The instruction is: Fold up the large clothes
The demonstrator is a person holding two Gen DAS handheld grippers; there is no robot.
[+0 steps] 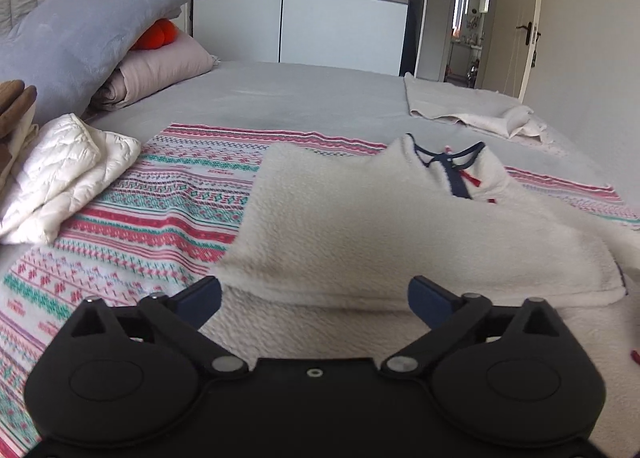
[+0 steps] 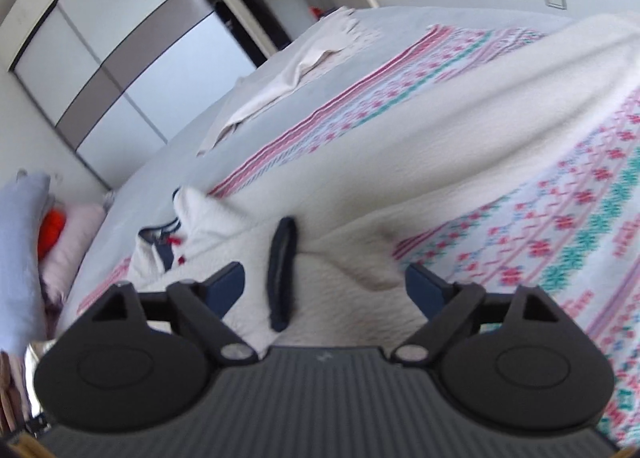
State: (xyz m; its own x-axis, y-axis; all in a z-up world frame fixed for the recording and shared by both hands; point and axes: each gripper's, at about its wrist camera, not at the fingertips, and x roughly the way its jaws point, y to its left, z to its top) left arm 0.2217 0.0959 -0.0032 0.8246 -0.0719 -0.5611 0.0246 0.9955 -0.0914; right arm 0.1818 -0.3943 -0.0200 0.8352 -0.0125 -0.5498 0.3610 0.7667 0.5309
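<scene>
Bedroom, bed (image 1: 320, 98) w/ patterned blanket (image 1: 160, 194): cream fleece (image 1: 360, 218) half-folded; left gripper (image 1: 314, 296) & right gripper (image 2: 324, 284) fingers both released, empty; thick sleeve may spring back, undoing fold

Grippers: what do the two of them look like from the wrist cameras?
Both are matte black with rounded lobes, silver pivot pins and linkage bars ending in dark blue fingers. The left gripper has a smooth flat base; the right gripper has a grey ribbed base. No cables, hands or sleeves show.
</scene>
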